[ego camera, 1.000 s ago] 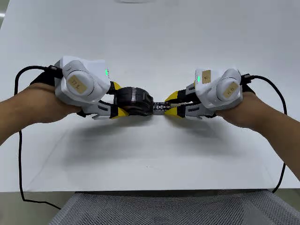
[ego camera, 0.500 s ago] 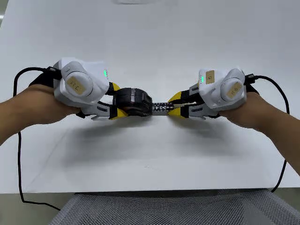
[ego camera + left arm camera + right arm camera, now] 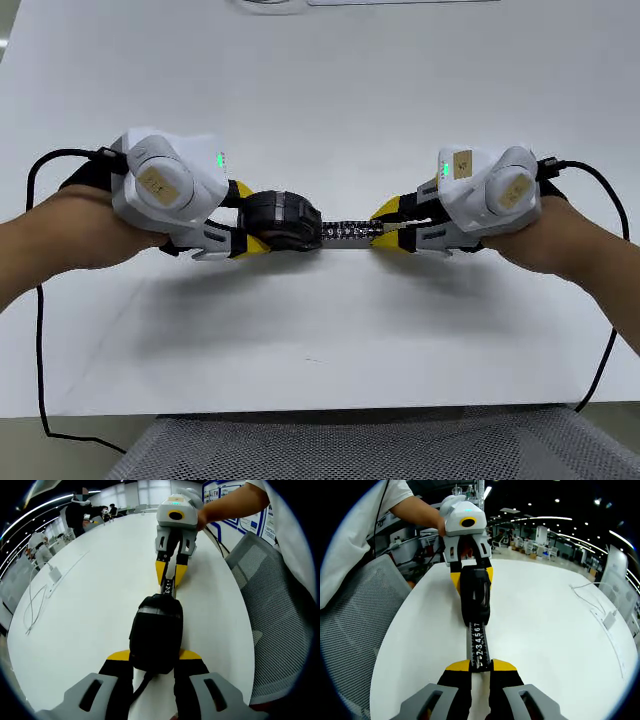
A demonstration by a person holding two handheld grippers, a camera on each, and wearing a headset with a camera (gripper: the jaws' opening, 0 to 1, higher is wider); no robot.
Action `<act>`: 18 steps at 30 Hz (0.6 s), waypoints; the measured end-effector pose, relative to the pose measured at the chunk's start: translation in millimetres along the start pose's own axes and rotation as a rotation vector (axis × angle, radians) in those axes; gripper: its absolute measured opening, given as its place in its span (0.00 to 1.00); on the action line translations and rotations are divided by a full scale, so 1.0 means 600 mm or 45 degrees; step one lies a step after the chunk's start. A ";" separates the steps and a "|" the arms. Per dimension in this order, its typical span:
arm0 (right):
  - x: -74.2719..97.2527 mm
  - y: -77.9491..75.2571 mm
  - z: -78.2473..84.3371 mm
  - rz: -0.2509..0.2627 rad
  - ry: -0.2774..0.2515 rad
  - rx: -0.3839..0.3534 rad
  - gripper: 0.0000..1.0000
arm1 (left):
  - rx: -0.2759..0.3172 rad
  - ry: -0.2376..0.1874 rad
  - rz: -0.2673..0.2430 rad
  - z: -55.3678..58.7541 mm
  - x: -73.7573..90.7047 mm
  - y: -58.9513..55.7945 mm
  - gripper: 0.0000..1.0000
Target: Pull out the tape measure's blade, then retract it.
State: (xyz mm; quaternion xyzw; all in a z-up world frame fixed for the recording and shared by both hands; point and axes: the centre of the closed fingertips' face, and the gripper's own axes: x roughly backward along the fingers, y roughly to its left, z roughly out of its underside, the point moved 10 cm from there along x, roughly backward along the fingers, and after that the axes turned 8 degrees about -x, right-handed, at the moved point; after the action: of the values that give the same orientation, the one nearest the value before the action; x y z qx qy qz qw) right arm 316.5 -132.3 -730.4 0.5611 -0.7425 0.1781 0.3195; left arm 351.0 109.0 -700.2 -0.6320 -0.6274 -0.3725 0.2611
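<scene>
Left gripper (image 3: 250,215) clamps the black plastic tape measure case (image 3: 283,220). Right gripper (image 3: 384,227) pinches the tip of the narrow black blade (image 3: 477,642), which runs straight between them. White numerals read 2 to 7.

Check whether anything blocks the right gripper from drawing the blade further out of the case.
Nothing visible does. The right gripper is shut on the tip of the blade, the left gripper on the tape measure case, and the white table along that line carries nothing; a white adapter lies far aside.
</scene>
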 end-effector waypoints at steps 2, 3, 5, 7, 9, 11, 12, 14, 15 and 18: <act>0.003 -0.001 0.002 0.001 0.004 -0.003 0.08 | -0.001 0.001 -0.001 0.000 0.000 0.000 0.26; 0.004 -0.001 0.003 0.003 0.007 -0.001 0.08 | -0.002 0.002 -0.002 0.000 0.000 0.000 0.26; 0.007 -0.002 0.005 0.003 0.011 0.001 0.08 | -0.001 0.002 -0.002 0.000 0.000 0.000 0.26; 0.010 -0.003 0.008 0.005 0.016 0.000 0.08 | -0.001 0.002 -0.003 0.000 0.000 0.000 0.26; 0.013 -0.004 0.010 0.007 0.020 -0.002 0.08 | -0.002 0.003 -0.003 -0.001 0.000 0.000 0.26; 0.016 -0.004 0.012 0.009 0.026 0.000 0.08 | -0.002 0.004 -0.003 -0.001 0.000 0.000 0.26; 0.018 -0.004 0.013 0.010 0.029 0.003 0.08 | -0.002 0.004 -0.003 -0.001 0.000 0.000 0.26; 0.021 -0.005 0.015 0.012 0.035 0.008 0.08 | -0.002 0.005 -0.004 -0.001 0.000 -0.001 0.26; 0.022 -0.006 0.016 0.014 0.038 0.009 0.08 | -0.002 0.004 -0.005 -0.001 0.000 -0.001 0.26; 0.027 -0.006 0.019 0.014 0.047 0.006 0.08 | -0.003 0.003 -0.004 0.000 0.000 -0.001 0.26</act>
State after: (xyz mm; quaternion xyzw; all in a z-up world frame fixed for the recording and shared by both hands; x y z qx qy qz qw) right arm 314.3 -152.5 -728.1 0.5542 -0.7392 0.1920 0.3309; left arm 350.5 108.7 -700.2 -0.6310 -0.6276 -0.3745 0.2603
